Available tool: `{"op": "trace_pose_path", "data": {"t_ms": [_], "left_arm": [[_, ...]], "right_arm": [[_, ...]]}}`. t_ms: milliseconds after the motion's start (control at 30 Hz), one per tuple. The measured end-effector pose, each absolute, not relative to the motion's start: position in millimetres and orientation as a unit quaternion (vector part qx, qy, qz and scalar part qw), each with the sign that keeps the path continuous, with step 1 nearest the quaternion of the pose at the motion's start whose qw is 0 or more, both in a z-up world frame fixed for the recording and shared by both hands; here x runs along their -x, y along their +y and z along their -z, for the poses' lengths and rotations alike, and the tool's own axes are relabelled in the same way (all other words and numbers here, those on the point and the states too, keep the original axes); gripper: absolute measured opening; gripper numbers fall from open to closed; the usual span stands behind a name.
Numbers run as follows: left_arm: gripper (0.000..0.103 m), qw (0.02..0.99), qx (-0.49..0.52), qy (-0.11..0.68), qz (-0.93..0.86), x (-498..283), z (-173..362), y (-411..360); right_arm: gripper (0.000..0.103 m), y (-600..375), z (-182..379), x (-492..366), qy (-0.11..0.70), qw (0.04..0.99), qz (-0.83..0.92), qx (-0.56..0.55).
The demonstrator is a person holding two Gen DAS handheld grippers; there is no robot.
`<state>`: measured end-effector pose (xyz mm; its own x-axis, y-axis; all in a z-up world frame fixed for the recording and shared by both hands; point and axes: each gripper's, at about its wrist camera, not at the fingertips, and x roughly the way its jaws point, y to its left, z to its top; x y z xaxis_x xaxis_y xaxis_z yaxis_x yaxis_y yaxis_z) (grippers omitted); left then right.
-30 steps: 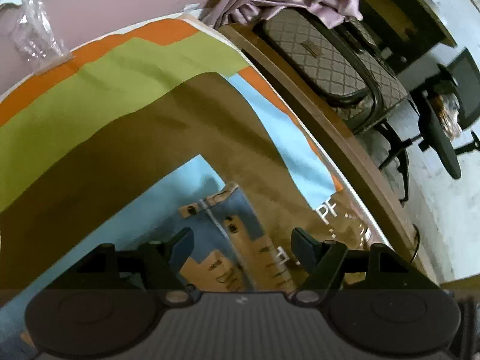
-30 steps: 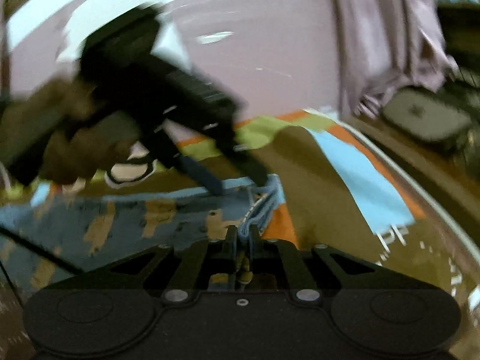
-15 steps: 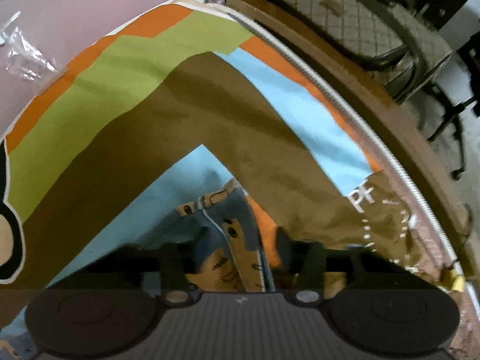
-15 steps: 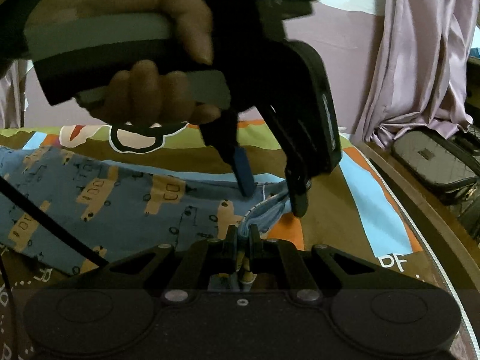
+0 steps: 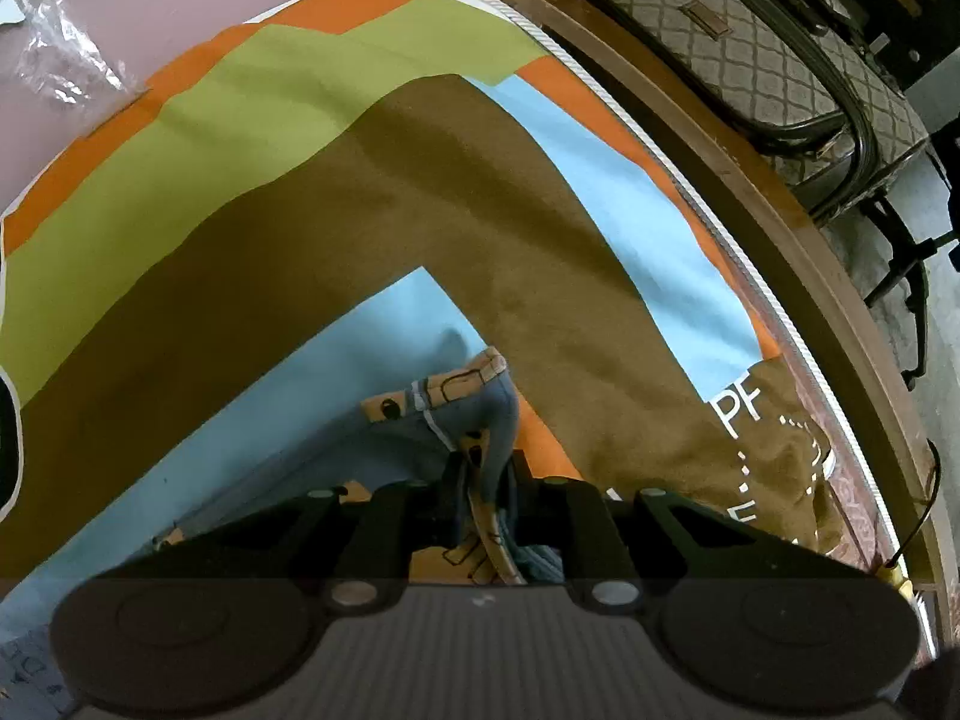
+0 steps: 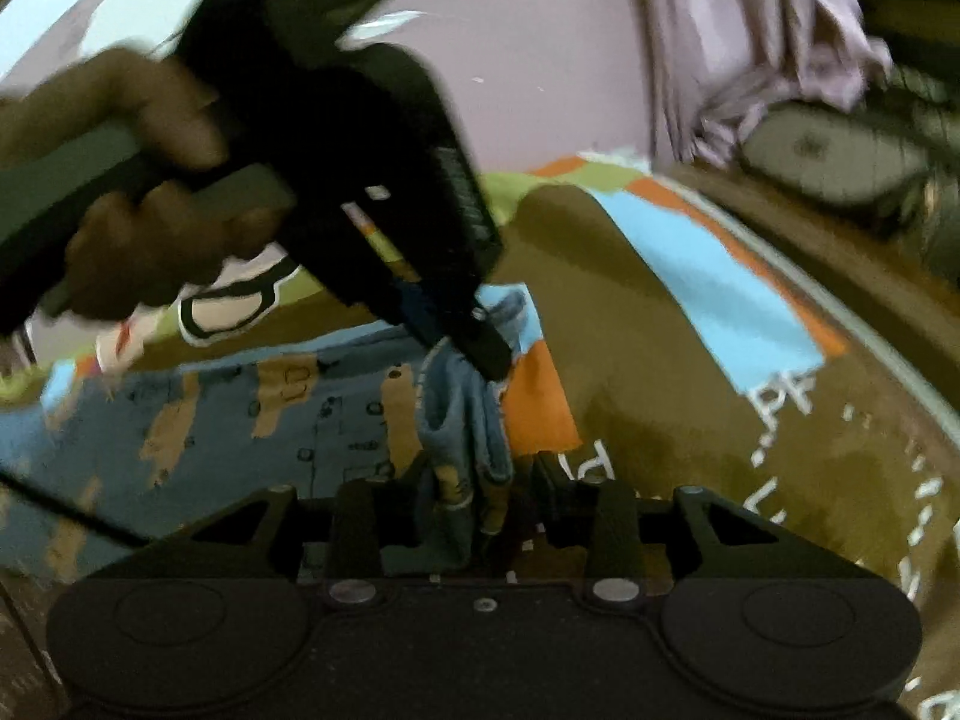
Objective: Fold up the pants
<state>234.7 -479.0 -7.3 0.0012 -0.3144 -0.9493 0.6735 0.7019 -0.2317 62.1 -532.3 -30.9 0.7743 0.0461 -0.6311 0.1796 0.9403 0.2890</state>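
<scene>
The pants [image 5: 480,414] are blue with orange vehicle prints and lie on a colourful bedspread [image 5: 300,240]. In the left wrist view my left gripper [image 5: 486,480] points steeply down, its jaws closing, and it pinches a raised fold of the pants' edge. The right wrist view shows the pants [image 6: 240,420] spread to the left. There my right gripper [image 6: 483,480] has its jaws opening. A bunch of the cloth still stands between them, with a gap on the right side. A hand [image 6: 138,180] holds the left gripper [image 6: 480,342] just ahead, on the same bunched edge.
A wooden bed frame [image 5: 780,210] curves along the bedspread's right edge. Past it stand a patterned bag [image 5: 750,42] and a chair base. A pale curtain [image 6: 750,30] hangs at the back right. Crumpled clear plastic [image 5: 60,60] lies at the far left by the wall.
The left jaws, wide apart a second ago, have come together on the pants' edge as the gripper tipped down. The right jaws, shut on the cloth before, have parted.
</scene>
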Motion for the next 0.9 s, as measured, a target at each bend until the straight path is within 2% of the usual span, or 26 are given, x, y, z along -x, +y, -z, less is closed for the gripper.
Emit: {"op": "trace_pose_path", "data": {"t_ms": [67, 100, 133, 200, 267, 367, 433, 467, 500, 533, 567, 700, 900], "left_arm": [[0.015, 0.692, -0.145, 0.61, 0.359, -235.1, 6.9, -478.0], [0.018, 0.691, -0.143, 0.61, 0.361, -235.5, 6.6, -477.2], [0.022, 0.69, -0.141, 0.611, 0.362, -237.2, 6.6, -476.6], [0.04, 0.691, -0.139, 0.61, 0.363, -238.3, 4.9, -475.1], [0.048, 0.691, -0.136, 0.609, 0.365, -239.3, 2.3, -473.6], [0.056, 0.683, -0.136, 0.619, 0.363, -241.6, -0.3, -472.3], [0.057, 0.681, -0.151, 0.621, 0.358, -240.8, -1.7, -472.2], [0.055, 0.684, -0.16, 0.617, 0.355, -239.4, -3.4, -471.1], [0.045, 0.69, -0.172, 0.611, 0.348, -237.9, -5.8, -468.6], [0.033, 0.694, -0.179, 0.607, 0.342, -237.2, -7.6, -465.2], [0.016, 0.698, -0.182, 0.605, 0.337, -237.6, -10.1, -459.8], [0.01, 0.708, -0.132, 0.607, 0.336, -243.7, -23.7, -421.8], [0.01, 0.726, -0.082, 0.569, 0.377, -238.5, -54.0, -342.3]], "right_arm": [[0.038, -540.8, 34.4, -63.3, 0.332, 0.92, 0.029, -0.208], [0.019, -542.3, 34.7, -63.2, 0.328, 0.919, 0.03, -0.219], [0.013, -541.6, 33.1, -61.9, 0.319, 0.921, 0.033, -0.22], [0.013, -533.2, 28.1, -59.8, 0.305, 0.932, 0.033, -0.193], [0.013, -516.1, 21.0, -58.7, 0.296, 0.945, 0.032, -0.138], [0.013, -491.1, 13.8, -59.7, 0.29, 0.954, 0.023, -0.067], [0.013, -475.5, 10.7, -61.5, 0.291, 0.956, 0.018, -0.027], [0.013, -469.6, 9.6, -62.2, 0.291, 0.957, 0.017, -0.013], [0.013, -464.0, 8.0, -62.6, 0.29, 0.957, 0.014, -0.002], [0.013, -458.2, 6.3, -62.7, 0.288, 0.958, 0.011, 0.009], [0.013, -451.8, 4.4, -62.5, 0.286, 0.958, 0.008, 0.022], [0.013, -428.6, -7.1, -59.0, 0.271, 0.961, -0.01, 0.057], [0.013, -394.5, -32.0, -51.6, 0.253, 0.964, -0.063, 0.06]]}}
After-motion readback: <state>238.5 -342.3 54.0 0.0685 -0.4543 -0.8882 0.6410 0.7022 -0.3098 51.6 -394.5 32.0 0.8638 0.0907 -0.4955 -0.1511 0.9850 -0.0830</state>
